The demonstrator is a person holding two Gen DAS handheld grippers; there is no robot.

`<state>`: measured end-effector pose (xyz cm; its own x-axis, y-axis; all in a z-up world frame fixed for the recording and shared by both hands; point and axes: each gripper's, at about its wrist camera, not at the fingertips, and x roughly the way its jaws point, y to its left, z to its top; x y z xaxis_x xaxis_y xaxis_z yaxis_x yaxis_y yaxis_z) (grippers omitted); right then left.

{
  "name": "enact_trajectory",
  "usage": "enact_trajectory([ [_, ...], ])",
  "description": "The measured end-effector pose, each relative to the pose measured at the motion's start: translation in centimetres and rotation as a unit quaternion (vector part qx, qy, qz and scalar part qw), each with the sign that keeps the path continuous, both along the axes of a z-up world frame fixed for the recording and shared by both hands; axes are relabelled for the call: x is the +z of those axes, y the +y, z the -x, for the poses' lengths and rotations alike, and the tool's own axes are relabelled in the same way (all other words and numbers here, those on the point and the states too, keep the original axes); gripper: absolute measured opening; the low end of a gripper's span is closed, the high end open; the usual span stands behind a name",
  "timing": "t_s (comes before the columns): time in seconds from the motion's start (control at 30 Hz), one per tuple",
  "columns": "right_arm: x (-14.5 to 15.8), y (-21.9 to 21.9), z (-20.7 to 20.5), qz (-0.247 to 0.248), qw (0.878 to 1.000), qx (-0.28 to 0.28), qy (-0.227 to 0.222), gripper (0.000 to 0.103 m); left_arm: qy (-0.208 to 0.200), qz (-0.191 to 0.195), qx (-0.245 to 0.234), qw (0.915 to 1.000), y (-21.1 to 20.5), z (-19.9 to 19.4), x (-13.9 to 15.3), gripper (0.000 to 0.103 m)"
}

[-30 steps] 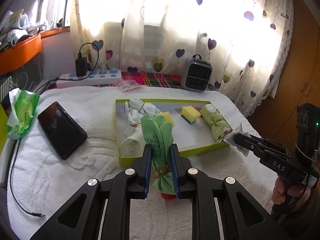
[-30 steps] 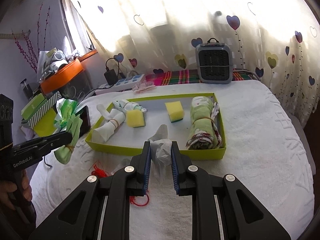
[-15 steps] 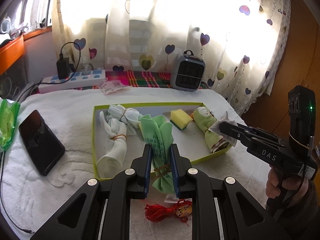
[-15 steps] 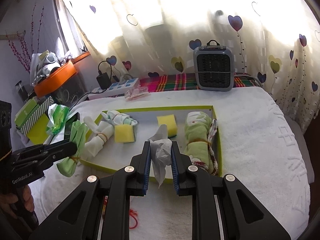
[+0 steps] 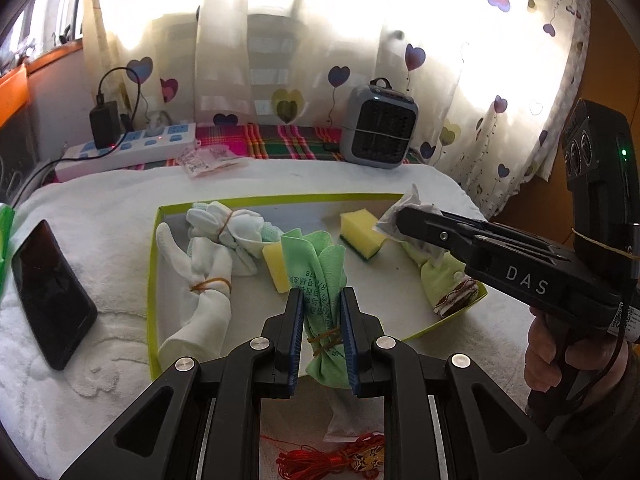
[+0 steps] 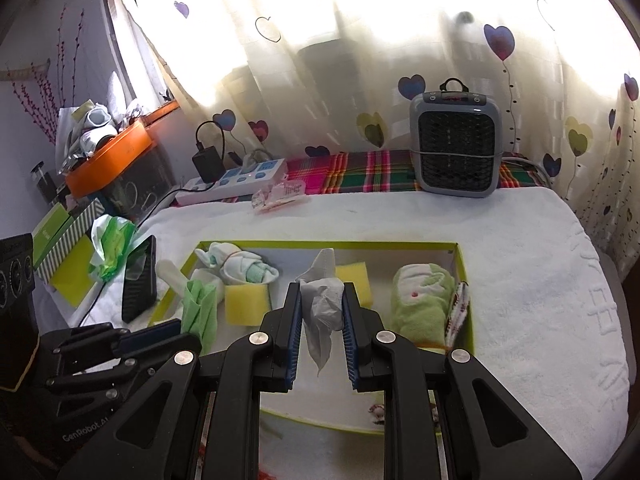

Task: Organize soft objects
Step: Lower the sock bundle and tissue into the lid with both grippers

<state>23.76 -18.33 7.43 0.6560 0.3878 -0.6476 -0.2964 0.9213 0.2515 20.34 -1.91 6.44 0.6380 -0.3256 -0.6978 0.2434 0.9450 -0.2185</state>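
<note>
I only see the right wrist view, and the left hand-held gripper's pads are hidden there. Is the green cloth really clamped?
Observer: Yes. The left hand-held gripper is shut on the green cloth, pinching it just above an orange rubber band near its lower end.
Operator: The green cloth blocks most of the long white bundle. Is that one tied?
Observer: Yes. The long white bundle has a rubber band round its middle and lies inside the tray, along its left wall.
</note>
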Motion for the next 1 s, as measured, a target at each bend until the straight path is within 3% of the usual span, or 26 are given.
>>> enact_trajectory([
  [0.53,-3.2,2.5,-3.6,0.013,0.999,0.026,0.038,0.02,0.019,-0.01,0.0,0.9998,-0.6,-1.8,-1.9,0.017],
  [1.0,-4.2,3.0,-4.9,0.045,0.998,0.018,0.032,0.02,0.02,-0.007,0.003,0.9998,-0.6,-2.2,-2.4,0.018],
])
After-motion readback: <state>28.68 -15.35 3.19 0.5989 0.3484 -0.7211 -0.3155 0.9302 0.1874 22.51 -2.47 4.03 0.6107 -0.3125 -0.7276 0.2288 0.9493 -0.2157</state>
